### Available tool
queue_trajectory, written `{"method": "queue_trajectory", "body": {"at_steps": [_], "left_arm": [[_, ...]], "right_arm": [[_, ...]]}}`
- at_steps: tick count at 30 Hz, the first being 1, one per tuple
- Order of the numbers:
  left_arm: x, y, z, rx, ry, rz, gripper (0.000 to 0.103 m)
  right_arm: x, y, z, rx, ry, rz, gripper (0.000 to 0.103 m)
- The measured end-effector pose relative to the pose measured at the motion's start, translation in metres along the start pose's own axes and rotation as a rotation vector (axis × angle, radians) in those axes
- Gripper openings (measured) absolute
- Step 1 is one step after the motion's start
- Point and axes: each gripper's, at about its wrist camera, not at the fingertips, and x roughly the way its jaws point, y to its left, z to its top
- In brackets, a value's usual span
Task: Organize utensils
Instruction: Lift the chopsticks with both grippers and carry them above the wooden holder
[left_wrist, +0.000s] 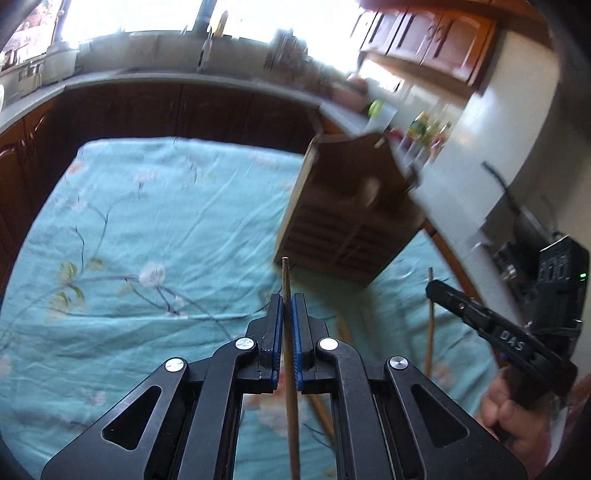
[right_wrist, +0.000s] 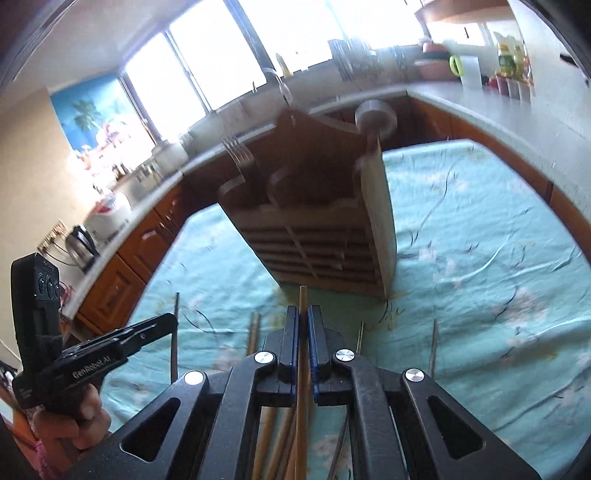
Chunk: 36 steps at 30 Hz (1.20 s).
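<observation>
Wooden rack (right_wrist: 317, 221) on the table (left_wrist: 155, 221) holds few utensils, each tool, left (left_wrist: 287, 306) and right (right_wrist: 303, 319), grips one chopstick (left_wrist: 286, 280), and several chopsticks (right_wrist: 255, 332) lie loose on the cloth.

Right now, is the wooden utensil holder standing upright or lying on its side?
Upright. The wooden utensil holder stands on its base on the blue cloth, with forks sticking up out of its top.

Wooden utensil rack (right_wrist: 317, 236) upright on teal cloth, slatted front, fork (right_wrist: 240, 155) and what looks like a ladle (right_wrist: 375, 118) standing in it; dark chopstick (left_wrist: 287, 332) and pale chopstick (right_wrist: 303, 350) each clamped, tips toward rack; loose chopsticks (right_wrist: 254, 336) flat on cloth beside
</observation>
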Motion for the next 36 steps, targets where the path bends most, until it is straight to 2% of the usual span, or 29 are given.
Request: {"method": "queue_trajectory", "body": {"at_steps": [8,17,31,36], "left_arm": [[-0.055,-0.017,0.017,0.042,-0.115,-0.049,0.004],[-0.086,-0.029,0.034,0.077,-0.202,-0.053,0.003],[-0.097,-0.034,0.051,0.089,-0.256,-0.058,0.0],[-0.09,-0.029,0.051,0.086,-0.238,-0.044,0.0]], "right_arm": [[-0.047,0.024,0.022,-0.024,-0.136,0.034,0.005],[-0.078,0.033,0.047,-0.056,-0.265,0.021,0.005],[-0.088,0.027,0.062,-0.033,-0.318,0.022,0.005],[-0.092,0.026,0.063,-0.039,-0.33,0.021,0.005]]}}
